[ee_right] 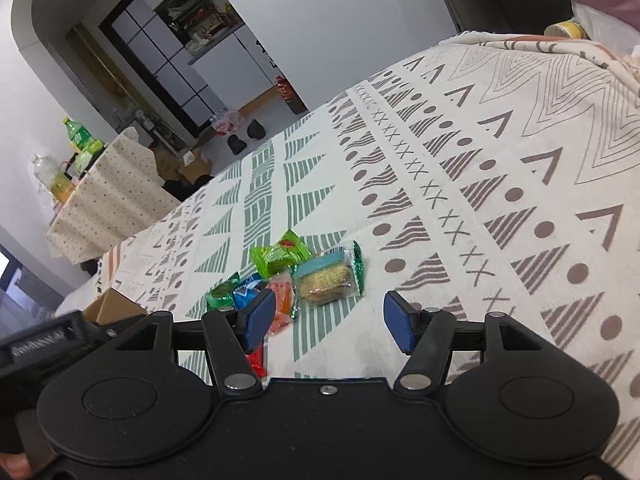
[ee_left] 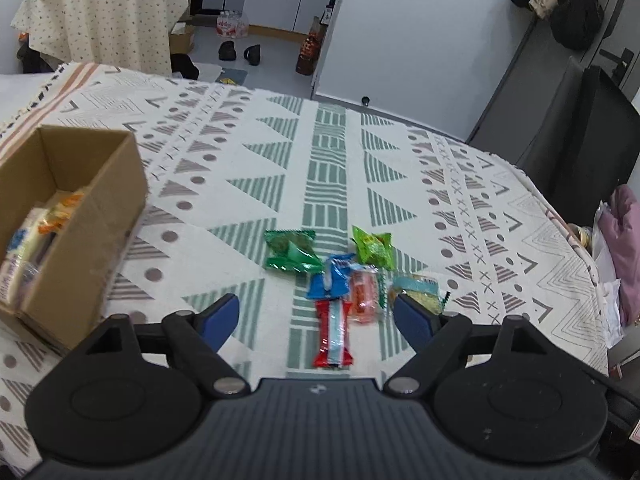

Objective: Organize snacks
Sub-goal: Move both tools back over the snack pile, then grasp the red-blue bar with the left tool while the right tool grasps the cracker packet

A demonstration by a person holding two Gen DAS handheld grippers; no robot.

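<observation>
A: How do the two tools stand?

B: The left gripper [ee_left: 317, 314] has its blue-padded fingers spread wide and holds nothing. Between and just ahead of them lies a long red and pale blue stick pack [ee_left: 334, 336], flat on the patterned cloth [ee_left: 240, 168]. The right gripper [ee_right: 329, 320] is also wide apart and empty, with bare cloth between its fingers.

A: Where are the snacks from there?

B: In the left wrist view they cluster just beyond the fingertips: a blue pouch [ee_left: 332, 280], an orange translucent pack [ee_left: 363, 294] beside it, a dark green crinkled pouch [ee_left: 292, 251] farther ahead to the left, and a lime green pouch [ee_left: 374, 249] farther ahead to the right. A clear-wrapped biscuit pack [ee_left: 416, 288] sits partly behind the right finger pad.

A: Does the other camera add anything?

B: Yes. It shows the biscuit pack [ee_right: 326, 278] fully: round, tan biscuits in a glossy sleeve with green crimped ends, ahead of the gap and toward the left finger. That finger hides part of the orange pack [ee_right: 282, 300].

A: And the box?

B: The cardboard box [ee_left: 100, 216], open-topped, sits well left of the left gripper with wrapped packets inside. The right view catches only a corner of it [ee_right: 114, 304].
</observation>
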